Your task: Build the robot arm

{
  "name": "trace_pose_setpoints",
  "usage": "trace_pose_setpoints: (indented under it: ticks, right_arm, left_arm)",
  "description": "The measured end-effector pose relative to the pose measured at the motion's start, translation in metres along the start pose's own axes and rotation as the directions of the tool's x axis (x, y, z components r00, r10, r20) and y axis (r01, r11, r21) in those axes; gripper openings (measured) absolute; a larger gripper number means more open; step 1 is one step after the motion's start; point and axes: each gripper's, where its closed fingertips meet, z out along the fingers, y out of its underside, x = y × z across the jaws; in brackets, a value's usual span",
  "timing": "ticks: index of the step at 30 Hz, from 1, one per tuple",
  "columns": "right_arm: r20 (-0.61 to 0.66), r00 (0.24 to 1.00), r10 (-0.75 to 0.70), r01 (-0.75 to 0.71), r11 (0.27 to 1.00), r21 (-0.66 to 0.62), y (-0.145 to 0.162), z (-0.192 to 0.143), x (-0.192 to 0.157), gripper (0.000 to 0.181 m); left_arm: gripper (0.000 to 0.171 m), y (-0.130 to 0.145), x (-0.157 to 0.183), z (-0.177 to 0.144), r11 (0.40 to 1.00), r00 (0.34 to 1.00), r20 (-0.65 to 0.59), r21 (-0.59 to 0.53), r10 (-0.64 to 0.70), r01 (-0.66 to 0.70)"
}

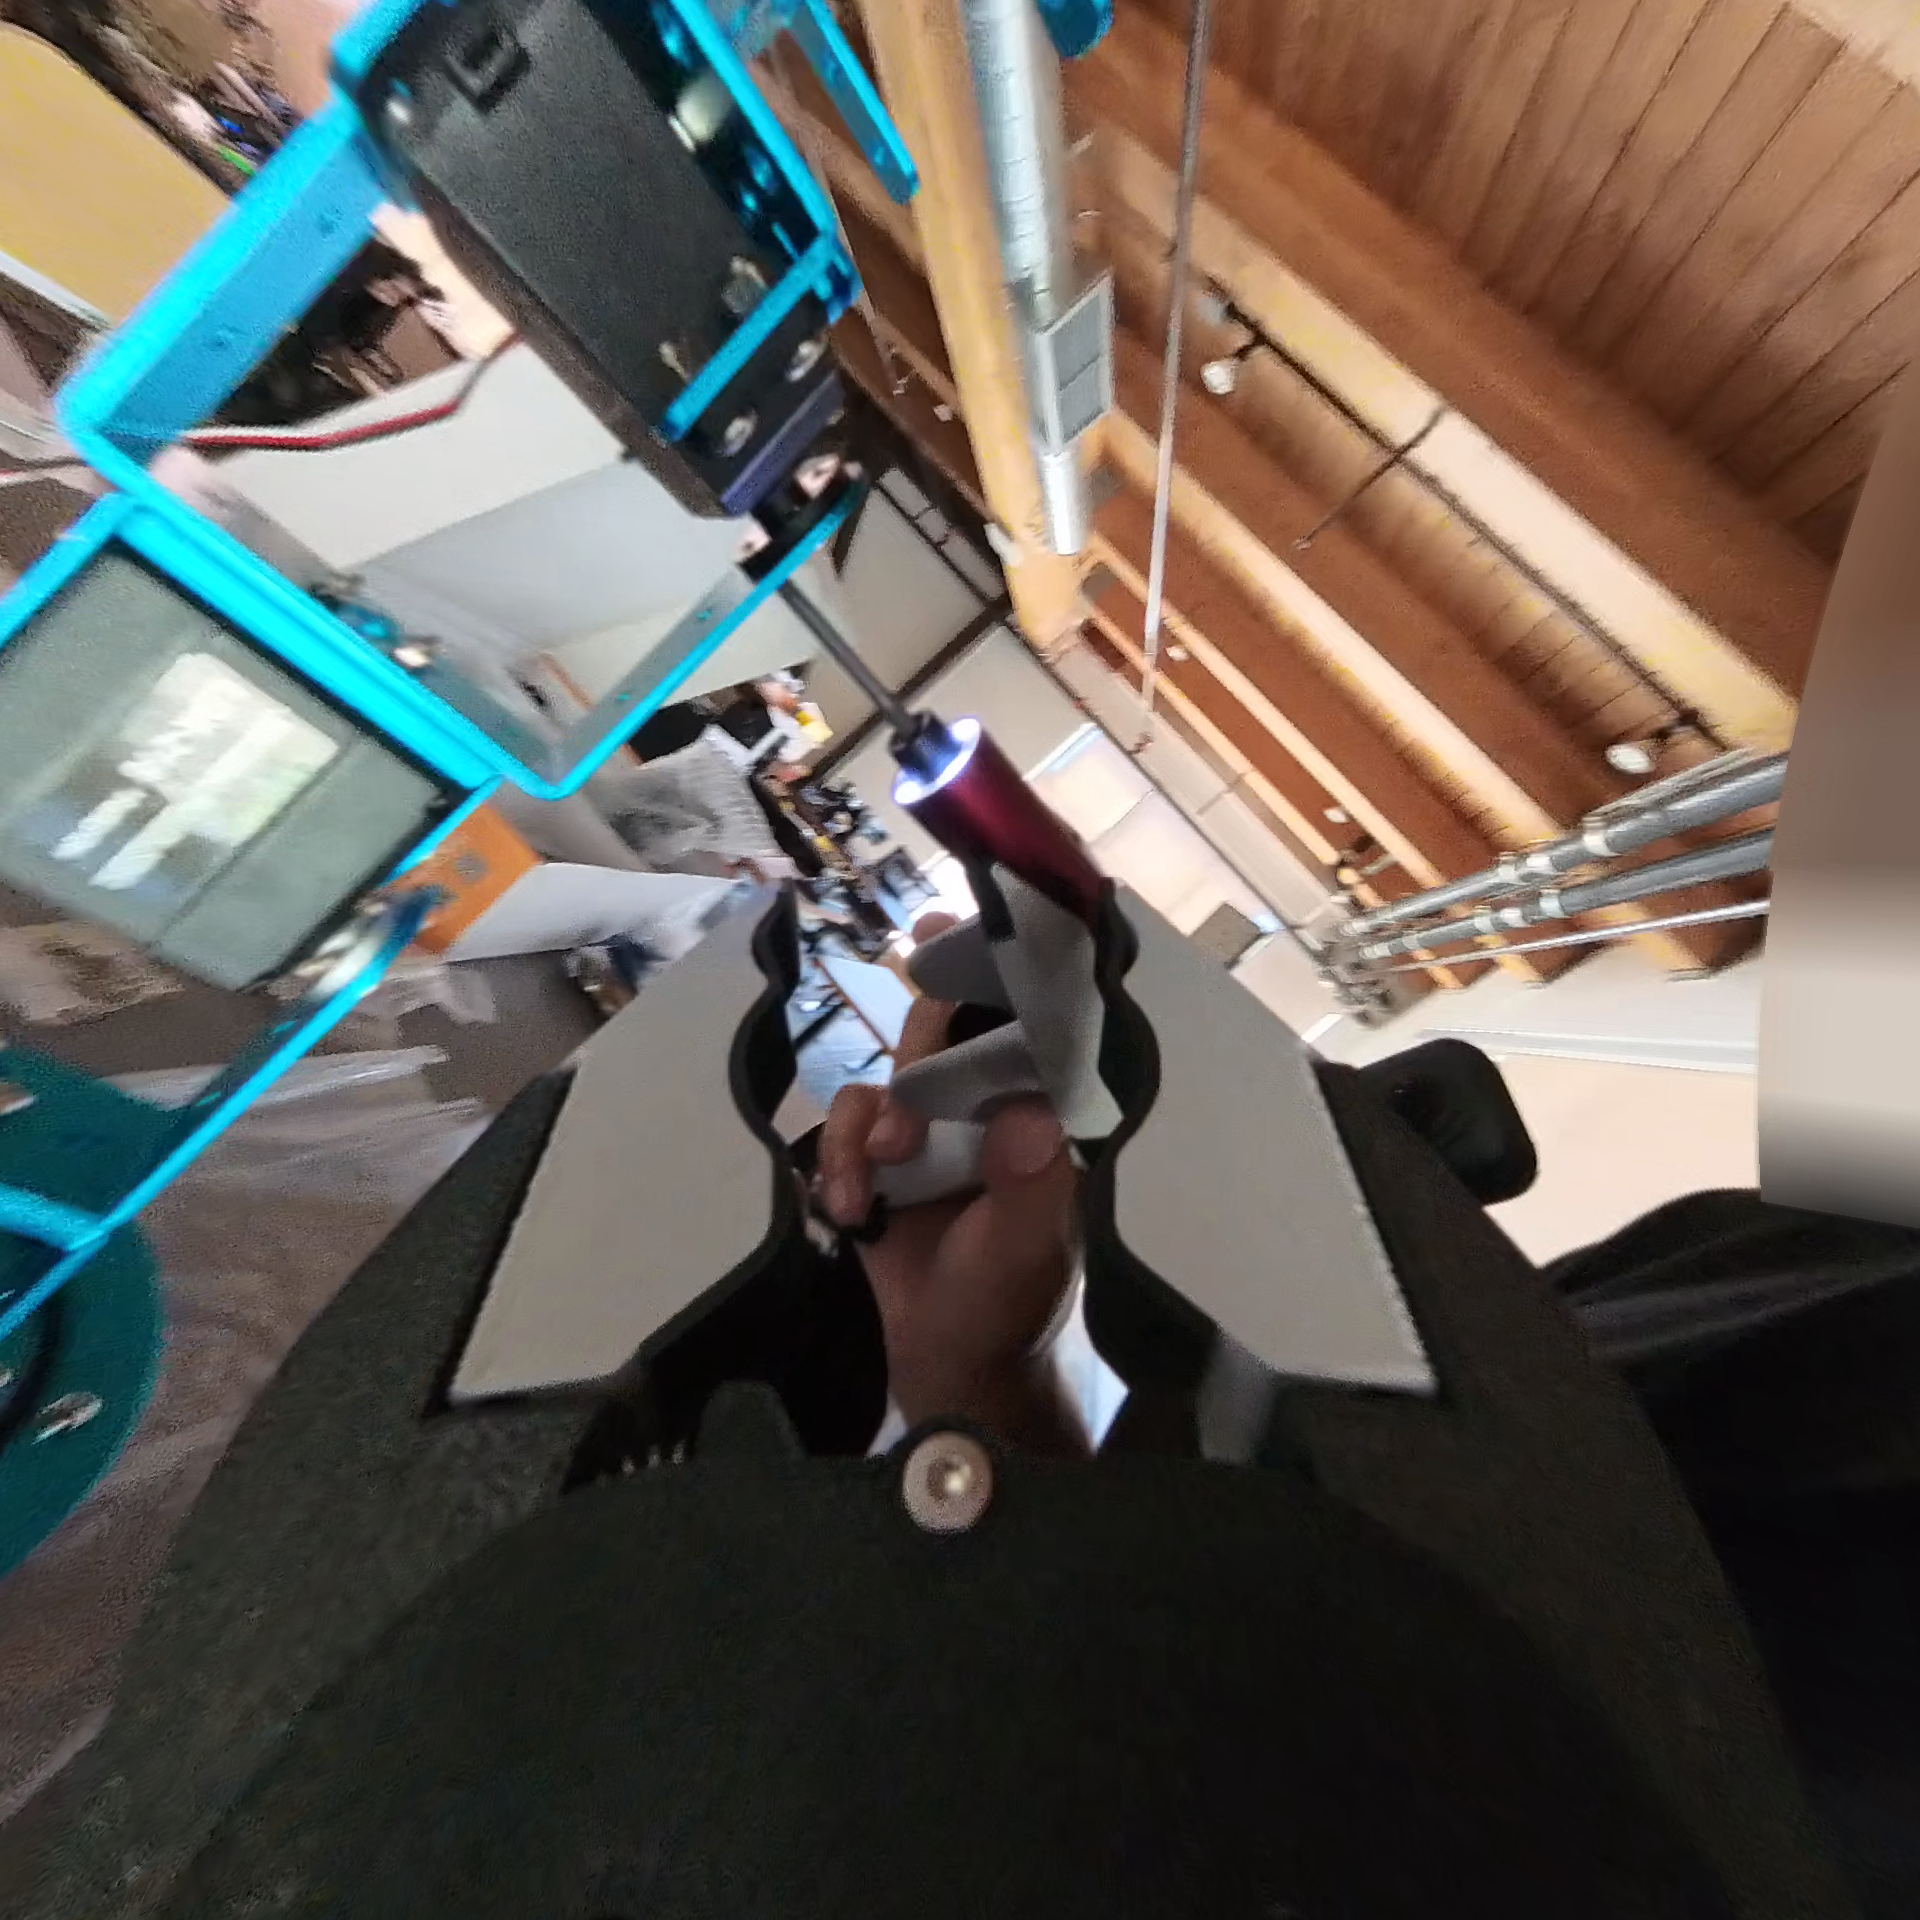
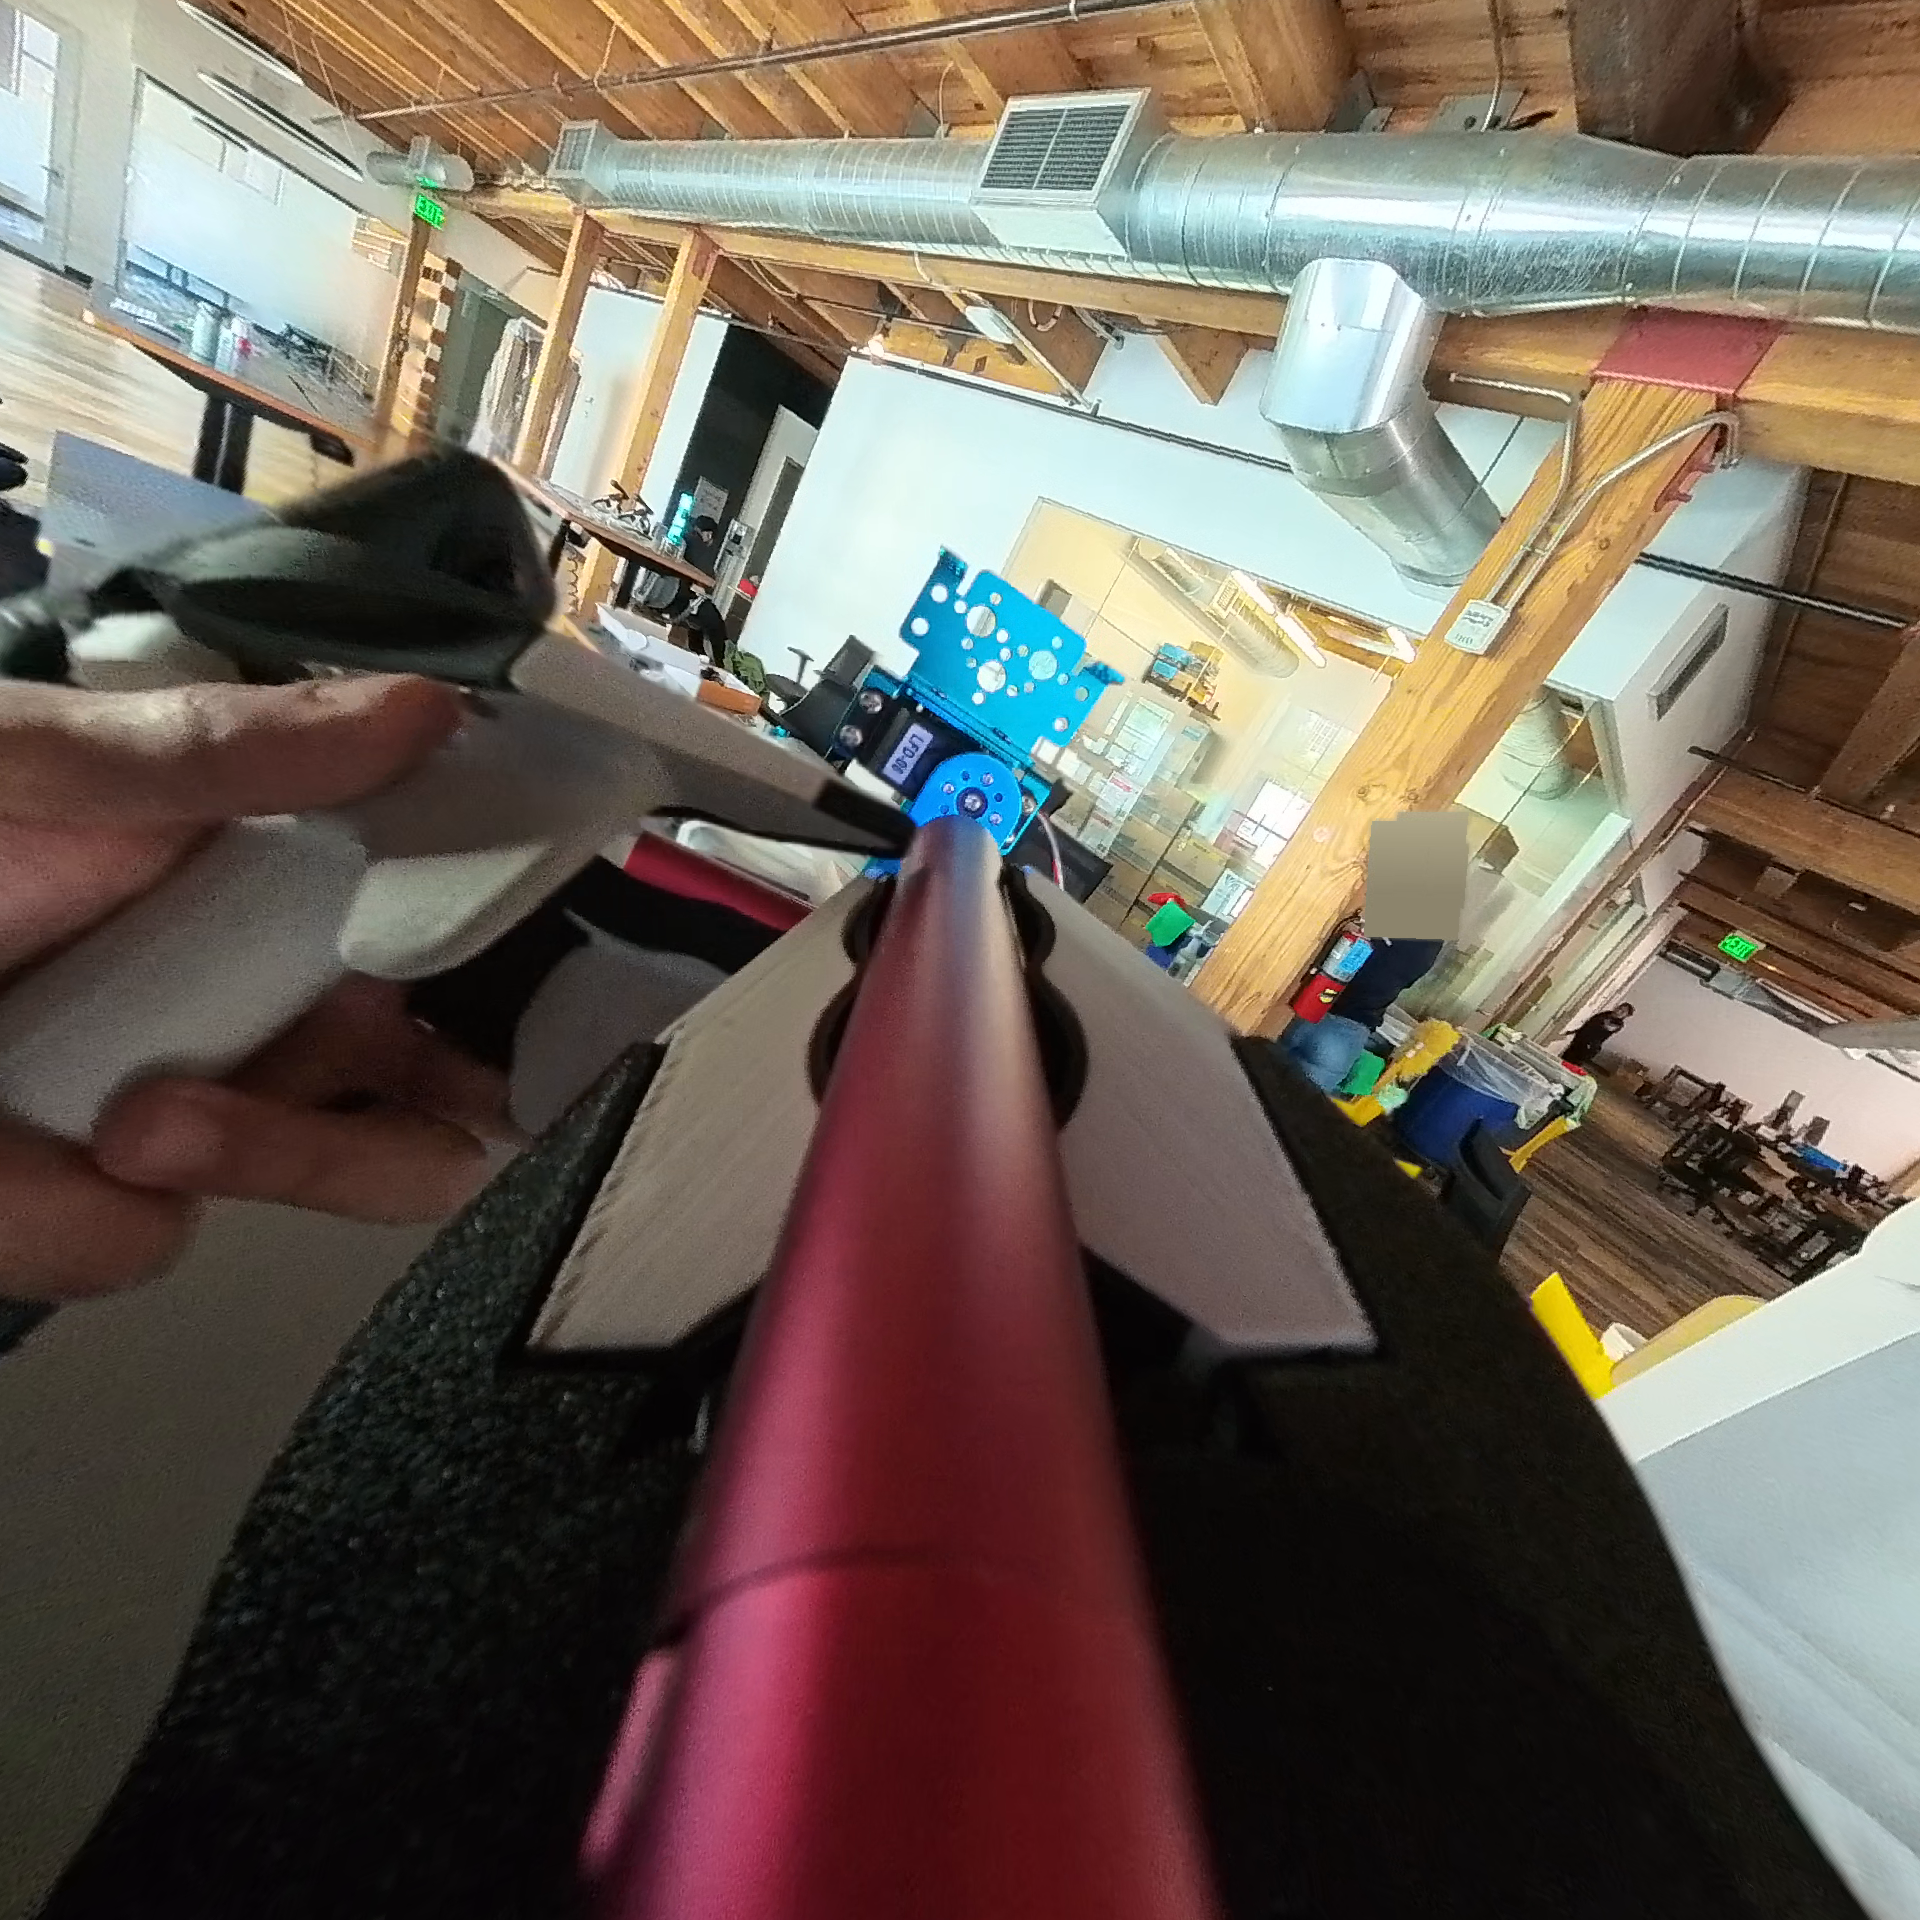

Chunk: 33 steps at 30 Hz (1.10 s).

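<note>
The red screwdriver (image 1: 1003,821) was seen in the left wrist view with its bit set against the blue servo bracket (image 1: 436,436), the left gripper (image 1: 940,997) standing open and empty, and in the right wrist view it was clamped in the right gripper (image 2: 951,914), its tip at the blue servo horn (image 2: 971,795).

Both grippers look alike: black grainy plastic body w/ pale grey flat plates on the fingers, wavy black inner edges. Left gripper (image 1: 940,997) has one silver screw at centre. Right gripper (image 2: 956,894): finger tips blurred, maybe same shape.
</note>
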Motion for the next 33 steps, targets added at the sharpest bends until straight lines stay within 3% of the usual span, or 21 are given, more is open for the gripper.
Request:
trace_pose_setpoints:
  ticks: [6,33]
  right_arm:
    - [0.009,1.0,-0.018,0.018,1.0,-0.01,-0.001,0.001,0.0,0.022]
    - [0.0,0.998,-0.066,0.065,0.997,-0.048,-0.002,-0.003,-0.002,0.023]
  left_arm:
    - [0.026,-0.011,0.01,0.013,0.983,0.971,-0.168,0.035,-0.172,0.181]
    - [0.024,-0.012,0.012,0.01,0.964,0.942,-0.217,0.023,-0.255,0.266]
